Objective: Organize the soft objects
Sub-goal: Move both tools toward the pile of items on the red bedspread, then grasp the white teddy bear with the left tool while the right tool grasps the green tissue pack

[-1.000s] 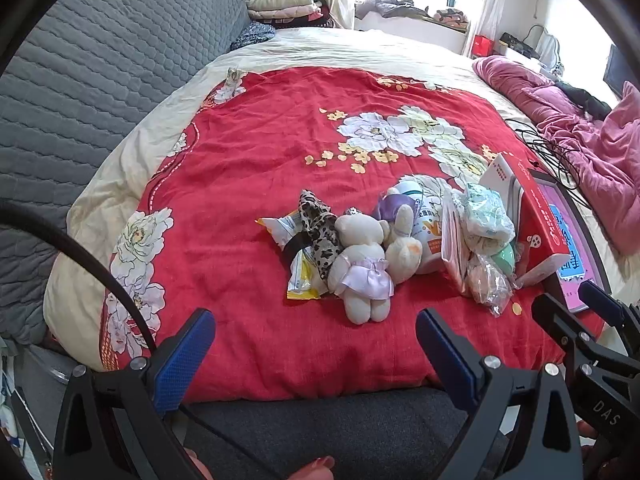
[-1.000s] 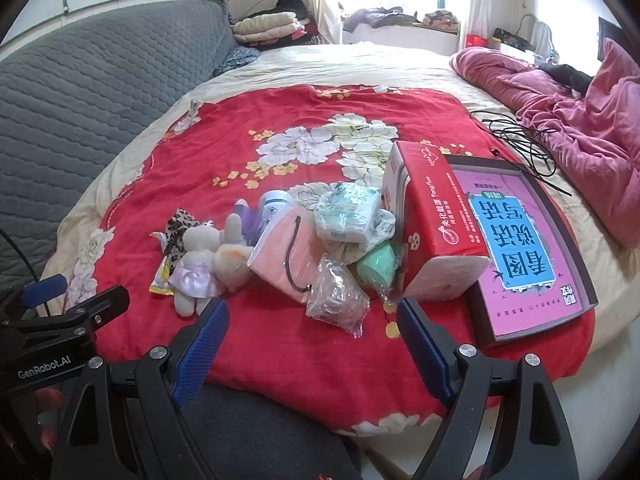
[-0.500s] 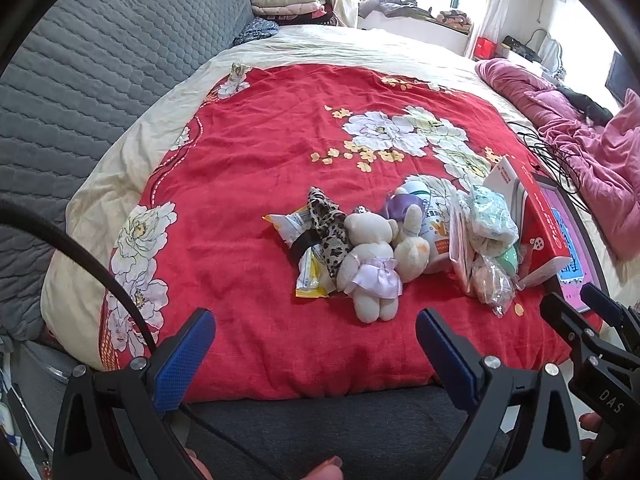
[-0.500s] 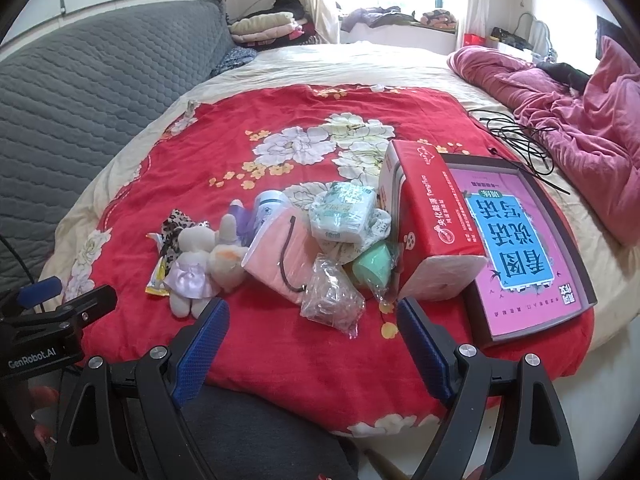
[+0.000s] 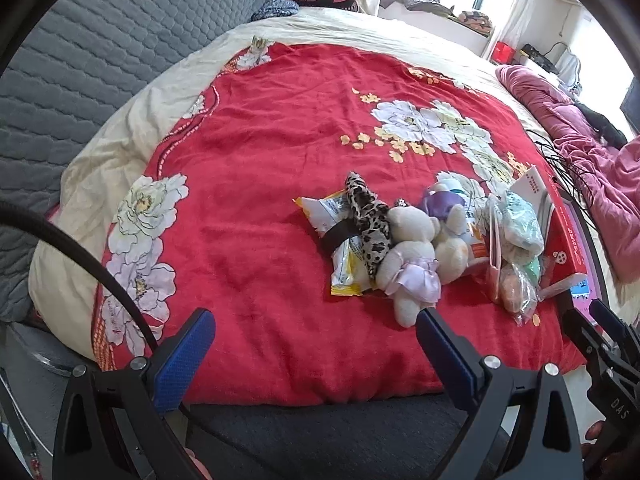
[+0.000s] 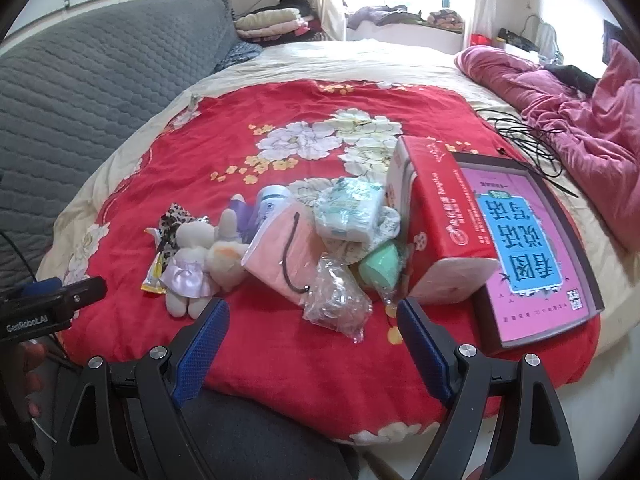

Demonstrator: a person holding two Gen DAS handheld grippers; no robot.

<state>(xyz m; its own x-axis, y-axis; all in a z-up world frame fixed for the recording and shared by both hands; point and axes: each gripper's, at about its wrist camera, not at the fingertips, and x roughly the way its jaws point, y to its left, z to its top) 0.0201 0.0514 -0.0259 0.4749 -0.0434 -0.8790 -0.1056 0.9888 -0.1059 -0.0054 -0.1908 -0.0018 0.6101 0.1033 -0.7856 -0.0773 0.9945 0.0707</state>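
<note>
A pile of soft things lies on the red flowered blanket (image 5: 260, 184). A cream teddy bear in a lilac dress (image 5: 410, 264) (image 6: 188, 264) lies at the pile's near left, beside a second plush (image 6: 228, 256), a leopard-print cloth (image 5: 366, 216) and a yellow snack packet (image 5: 340, 264). Further right lie a pink pouch (image 6: 288, 252), a clear plastic bag (image 6: 334, 300), a white tissue pack (image 6: 348, 212) and a green soft ball (image 6: 380, 268). My left gripper (image 5: 314, 342) is open, short of the bear. My right gripper (image 6: 312, 328) is open, just in front of the clear bag.
A red carton (image 6: 440, 216) leans on a pink picture-book box (image 6: 528, 248) at the right. A grey quilted headboard (image 5: 100, 60) rises on the left. A pink duvet (image 6: 580, 120) and black cables (image 6: 524, 136) lie at the far right. Folded bedding (image 6: 272, 20) sits at the back.
Both grippers have moved forward toward the pile, so it looks larger and nearer. The left view has swung left, shifting the toys rightward. Both stay open.
</note>
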